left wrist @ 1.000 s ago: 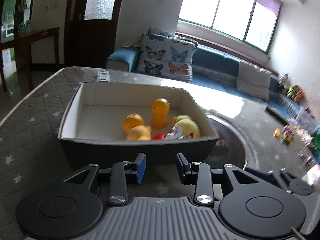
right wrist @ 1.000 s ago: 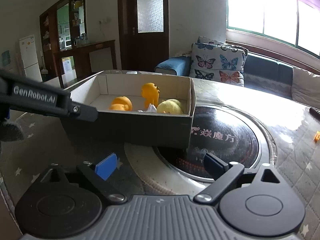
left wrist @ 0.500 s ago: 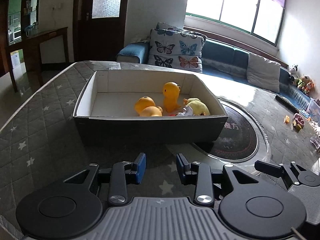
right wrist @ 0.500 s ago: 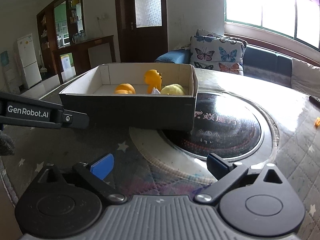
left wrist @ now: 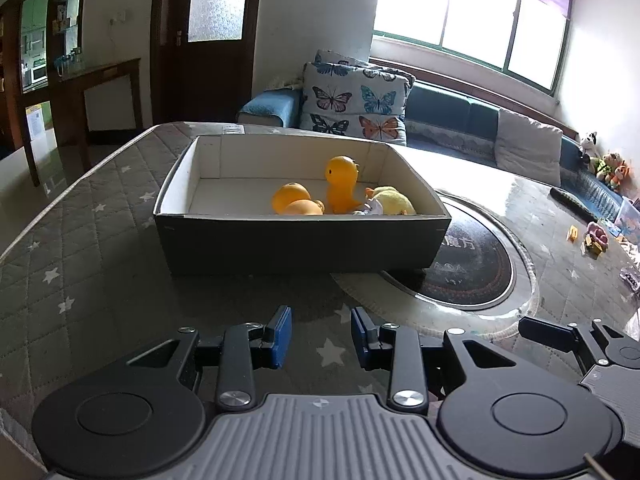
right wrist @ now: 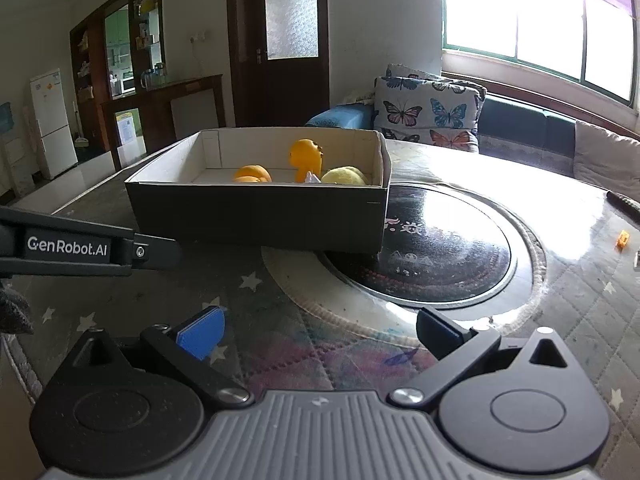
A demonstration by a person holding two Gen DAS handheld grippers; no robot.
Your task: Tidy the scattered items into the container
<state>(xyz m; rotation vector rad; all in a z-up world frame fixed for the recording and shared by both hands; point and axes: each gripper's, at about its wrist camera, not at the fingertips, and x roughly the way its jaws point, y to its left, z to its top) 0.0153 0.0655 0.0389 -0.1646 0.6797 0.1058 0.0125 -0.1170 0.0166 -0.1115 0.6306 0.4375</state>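
A dark cardboard box (left wrist: 300, 242) with a white inside stands on the quilted table. It holds an upright orange duck (left wrist: 340, 188), a second orange toy (left wrist: 294, 202) and a pale yellow plush (left wrist: 394, 202). The box also shows in the right wrist view (right wrist: 256, 212), with the duck (right wrist: 306, 160) inside. My left gripper (left wrist: 320, 334) hangs in front of the box, jaws partly apart and empty. My right gripper (right wrist: 320, 330) is wide open and empty, nearer than the box. The left gripper's arm (right wrist: 80, 246) crosses the right wrist view at left.
A round dark glass cooktop (left wrist: 466, 268) is set in the table right of the box. Small toys (left wrist: 596, 238) and a remote (left wrist: 572, 204) lie at the far right edge. A sofa with butterfly cushions (left wrist: 352, 104) is behind the table.
Both grippers have drawn back from the box, which now looks smaller and farther. Both stay empty with their openings unchanged.
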